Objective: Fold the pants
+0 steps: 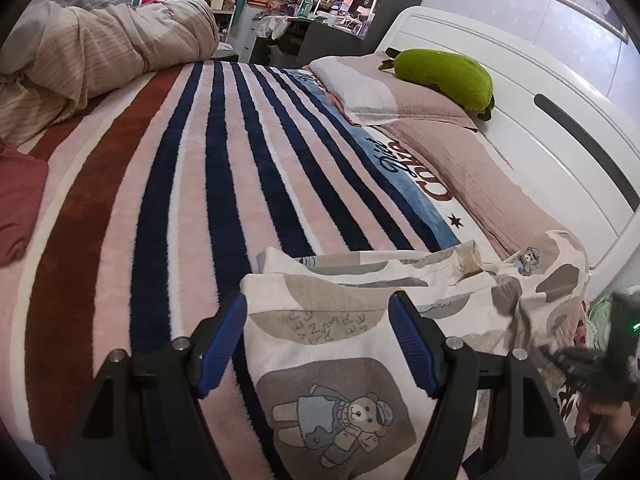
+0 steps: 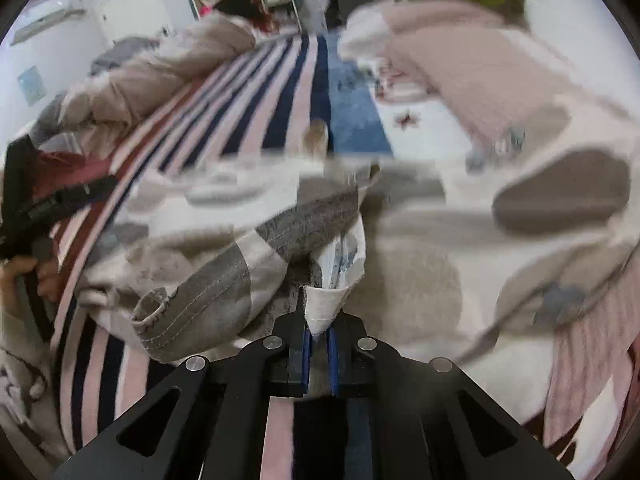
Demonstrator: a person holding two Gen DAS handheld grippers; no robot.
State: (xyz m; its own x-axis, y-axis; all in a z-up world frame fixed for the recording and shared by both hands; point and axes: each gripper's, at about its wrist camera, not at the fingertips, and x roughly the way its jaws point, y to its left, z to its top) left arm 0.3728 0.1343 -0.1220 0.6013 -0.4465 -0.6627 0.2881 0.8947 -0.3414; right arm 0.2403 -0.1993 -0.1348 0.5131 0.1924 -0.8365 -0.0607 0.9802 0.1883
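One pair of pants [image 1: 352, 364], cream with bear prints and grey patches, lies rumpled on the near right part of the bed [image 1: 168, 208], over the striped blanket [image 1: 224, 152]. The fabric looks thin, light and limp; it will likely sag and crease wherever unsupported, so grip at hems, waistband or corners. The right claw [image 2: 319, 334] is closed tight on a small cream fold of the pants at their near edge. The left claw [image 1: 320, 344] stands wide open above the cloth, one finger either side of a printed panel, gripping nothing. Expect slippage only if the pinch is shallow.
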